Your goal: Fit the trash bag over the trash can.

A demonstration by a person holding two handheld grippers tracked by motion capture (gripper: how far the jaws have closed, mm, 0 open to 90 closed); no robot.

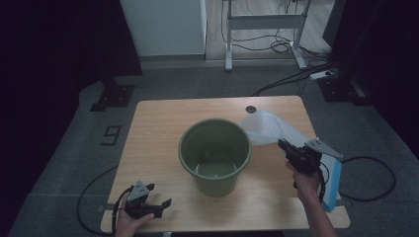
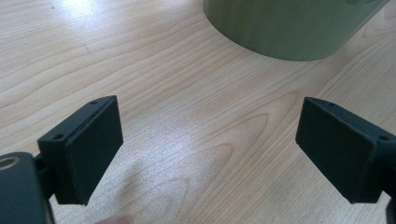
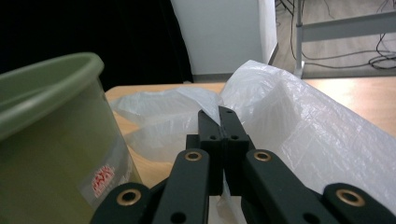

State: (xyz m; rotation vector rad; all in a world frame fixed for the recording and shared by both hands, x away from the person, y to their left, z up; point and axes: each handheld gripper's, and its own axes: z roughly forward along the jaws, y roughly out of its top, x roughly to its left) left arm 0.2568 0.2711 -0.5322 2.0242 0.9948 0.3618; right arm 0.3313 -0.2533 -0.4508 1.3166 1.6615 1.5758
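Observation:
A green plastic bucket (image 1: 217,185) stands upright at the middle of the wooden table (image 1: 158,128), and I see nothing inside it. Right of it a thin white plastic bag (image 1: 267,127) lies crumpled and is drawn up toward my right gripper (image 1: 282,144). In the right gripper view the gripper (image 3: 219,114) is shut, its jaws together, pinching a fold of the bag (image 3: 303,121) beside the bucket wall (image 3: 46,140). My left gripper (image 1: 159,194) rests low at the table's front left, open. In the left gripper view it (image 2: 210,149) has bare wood between its jaws and the bucket (image 2: 289,28) ahead.
A pale blue flat pack (image 1: 332,185) lies along the table's right front edge under my right forearm. There is a round cable hole (image 1: 251,109) near the table's far edge. Cables trail on the grey floor around the table, and a desk frame (image 1: 264,22) stands behind.

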